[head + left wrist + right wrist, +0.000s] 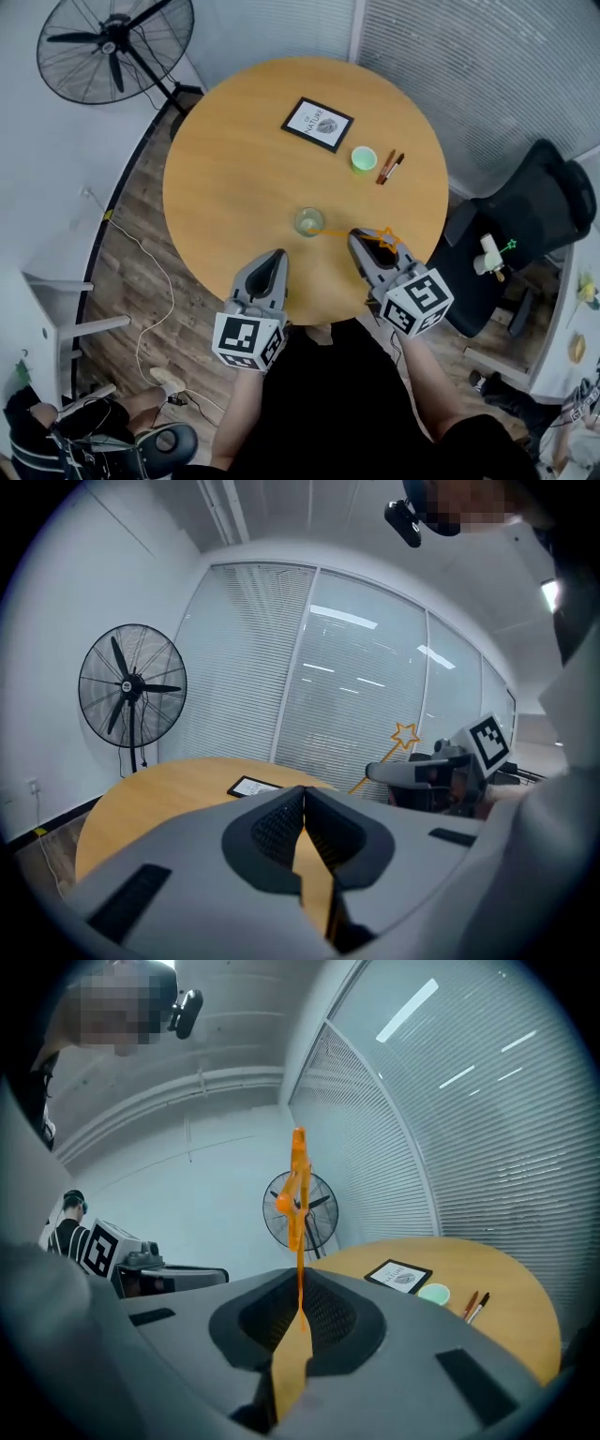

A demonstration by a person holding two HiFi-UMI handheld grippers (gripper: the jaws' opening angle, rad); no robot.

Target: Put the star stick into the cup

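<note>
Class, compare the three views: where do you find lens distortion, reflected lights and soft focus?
Head view: even light, table sharp. Left gripper view: dark rounded corners; bright reflections on the glass wall; the near left tool soft. Right gripper view: blinds bowed into curves with bright streaks; the star stick in the right tool slightly blurred at its top.
</note>
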